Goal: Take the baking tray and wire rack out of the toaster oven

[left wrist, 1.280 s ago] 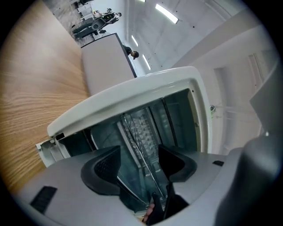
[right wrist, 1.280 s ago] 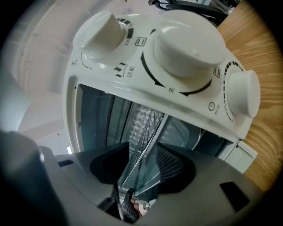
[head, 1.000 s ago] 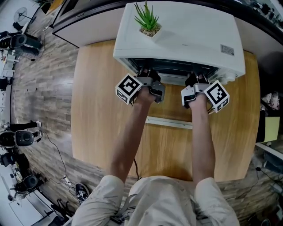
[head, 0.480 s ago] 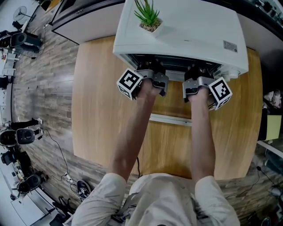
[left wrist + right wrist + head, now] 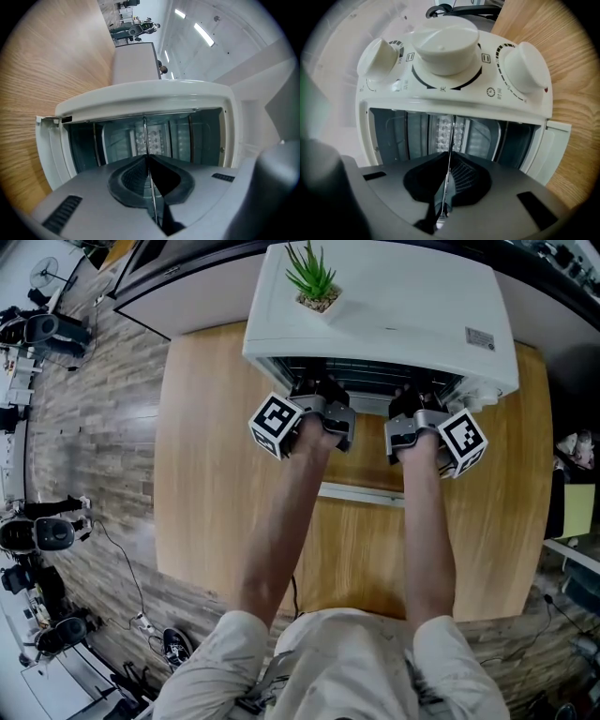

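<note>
Head view is showing the wooden table (image 5: 202,474) spreading beneath both grippers, with the white toaster oven (image 5: 375,306) standing straight ahead of them, its front open. The left gripper (image 5: 321,395) and the right gripper (image 5: 419,401) are reaching side by side into the oven's mouth. A small potted plant (image 5: 314,282) is sitting on the oven's top, beyond the left gripper. Three white knobs (image 5: 445,42) are lining the oven's front panel just beside the right gripper.

Left gripper view is showing that gripper clenching a thin metal edge (image 5: 145,136), which is running out from between the closed pads and on into the oven cavity ahead. Right gripper view is showing the right gripper pinching the same kind of metal edge, its pads pressing together on it. The piece is staying inside the oven, directly in front of both grippers. Whether it is belonging to the baking tray or the wire rack cannot be told.
</note>
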### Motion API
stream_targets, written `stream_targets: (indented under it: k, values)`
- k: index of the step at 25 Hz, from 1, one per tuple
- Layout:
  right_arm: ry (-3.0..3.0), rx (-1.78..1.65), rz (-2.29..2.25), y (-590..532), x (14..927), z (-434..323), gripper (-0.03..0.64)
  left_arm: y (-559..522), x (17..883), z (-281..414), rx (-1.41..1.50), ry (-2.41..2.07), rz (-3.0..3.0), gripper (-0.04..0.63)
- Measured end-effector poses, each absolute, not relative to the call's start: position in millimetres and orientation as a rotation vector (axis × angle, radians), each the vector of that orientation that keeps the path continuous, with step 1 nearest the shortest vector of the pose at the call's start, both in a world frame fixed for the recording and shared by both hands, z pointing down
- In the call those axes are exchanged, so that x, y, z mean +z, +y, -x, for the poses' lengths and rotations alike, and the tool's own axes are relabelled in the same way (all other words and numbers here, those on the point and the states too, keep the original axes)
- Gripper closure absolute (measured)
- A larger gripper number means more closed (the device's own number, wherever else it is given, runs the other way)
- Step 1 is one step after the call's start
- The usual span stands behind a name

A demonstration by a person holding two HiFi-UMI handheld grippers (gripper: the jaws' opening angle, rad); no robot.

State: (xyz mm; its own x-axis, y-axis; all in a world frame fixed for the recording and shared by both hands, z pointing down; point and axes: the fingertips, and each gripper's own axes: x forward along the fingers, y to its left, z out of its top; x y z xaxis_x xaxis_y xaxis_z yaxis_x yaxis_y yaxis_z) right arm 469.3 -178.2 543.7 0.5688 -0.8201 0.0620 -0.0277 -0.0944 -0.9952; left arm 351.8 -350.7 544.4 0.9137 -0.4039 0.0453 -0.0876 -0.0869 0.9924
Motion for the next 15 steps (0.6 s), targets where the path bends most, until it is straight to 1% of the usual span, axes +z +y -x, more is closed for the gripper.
stream_targets:
  k: [7,15]
  values:
    - [0.750,-0.794,1.539,-169.3,541.7,-454.0,0.583,-341.7,543.2,-335.9,-0.283,-0.397,-1.619,0.575]
    - [0.724,-0.802,1.537,-143.3,541.0,-420.5,0.586,-316.2,542.8,-301.0,-0.305,-0.411,-1.572,0.577]
